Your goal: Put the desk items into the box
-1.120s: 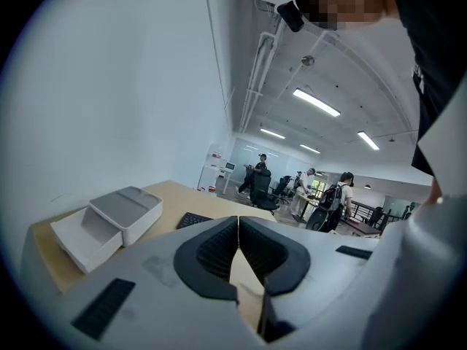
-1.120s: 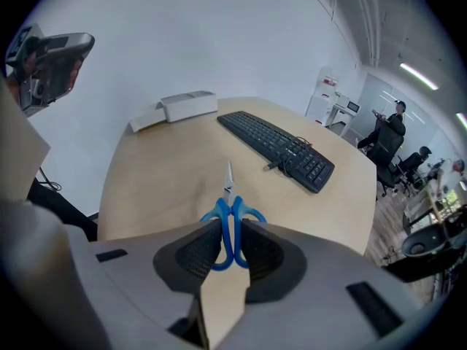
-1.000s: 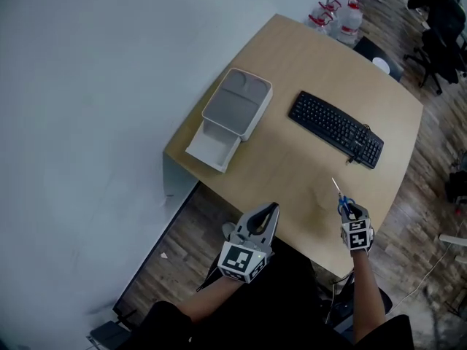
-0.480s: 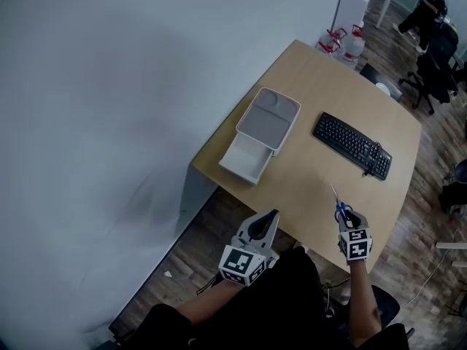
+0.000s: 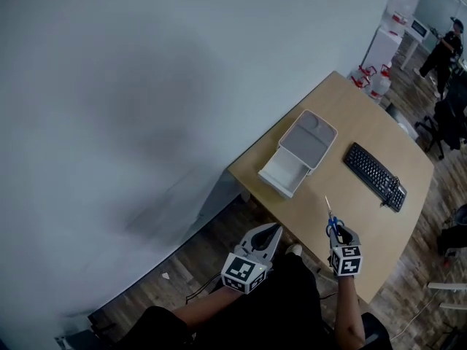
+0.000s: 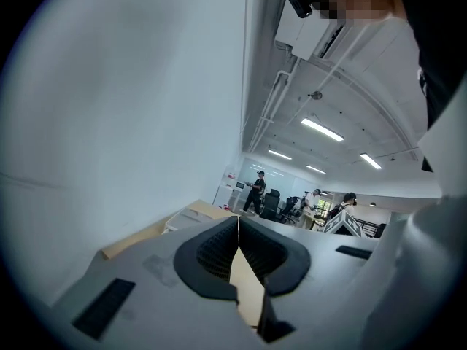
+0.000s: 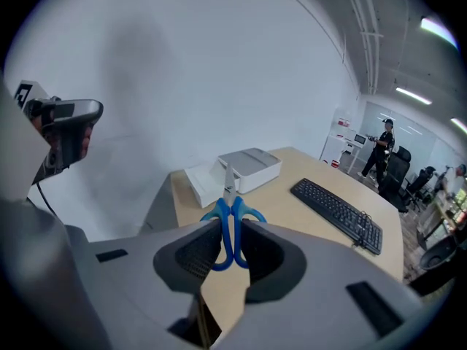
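Two grippers: both sit low in the head view; the left one hangs off the near edge of the counter, the right one over its near part.
Left gripper: its fingers are pressed together at the tips, with nothing between them.
Right gripper: its fingers are clamped on the blue handles of the scissors, the blades pointing away toward the far side of the counter.
Box: white, right of centre in the head view, well apart from both grippers. Its drawer is pulled out toward the counter's left edge, and what shows of the inside looks bare.
Keyboard: black, lying on the counter right of the Box and apart from it.
Done so far: the scissors are in hand, and nothing is seen in the Box yet.
Left to do: carry the scissors to the drawer and release them. The Keyboard looks too long for the drawer, so it likely stays. No other loose items show.
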